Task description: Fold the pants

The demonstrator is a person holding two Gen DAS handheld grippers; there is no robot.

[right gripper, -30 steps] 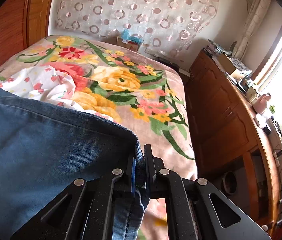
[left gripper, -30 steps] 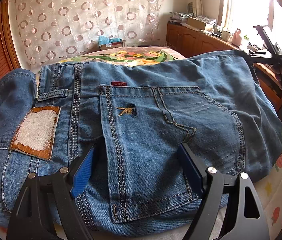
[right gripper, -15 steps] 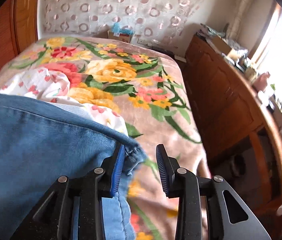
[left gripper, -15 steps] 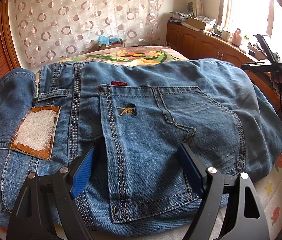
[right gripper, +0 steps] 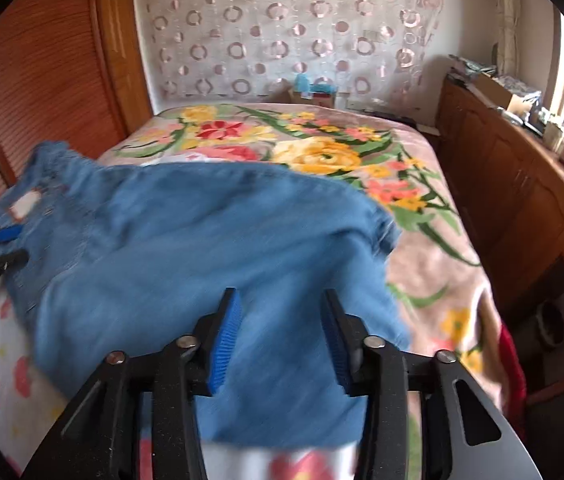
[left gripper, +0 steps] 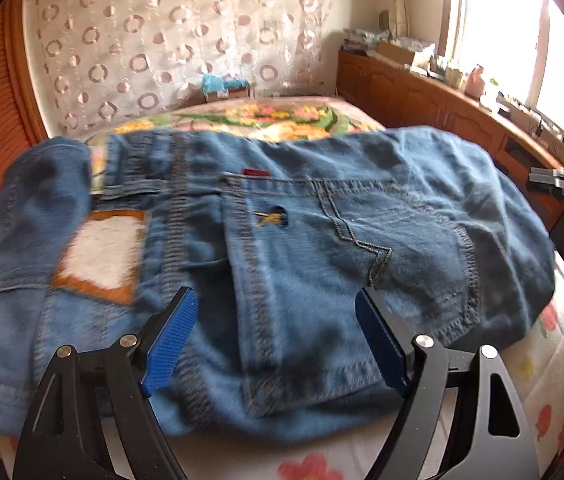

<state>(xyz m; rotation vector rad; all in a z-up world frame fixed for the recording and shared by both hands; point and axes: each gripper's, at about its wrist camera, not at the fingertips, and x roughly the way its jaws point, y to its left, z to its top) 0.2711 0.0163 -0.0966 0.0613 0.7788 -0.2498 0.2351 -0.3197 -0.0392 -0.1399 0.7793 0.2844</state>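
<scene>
Sunlit bedroom, floral blanket (right gripper: 322, 152) spread across the bed, and the jeans (left gripper: 302, 248) lie on its near end, seat side up, folded into a thick bundle with the back pocket (left gripper: 342, 264) on top. Left gripper (left gripper: 277, 336) hangs low over the pocket's lower hem, blue pads spread wide, nothing between them. Right gripper (right gripper: 277, 332) sits over the plain denim at the far side, jaws likewise parted and gripping no cloth; both views are smeared with motion. My read: the fold is down and now wants tidying. Best play is flat presses along the top layer, working outward from the pocket, nudging the loose corner near the blanket square without dragging the layers beneath. Wooden cabinets (right gripper: 522, 200) run alongside.
</scene>
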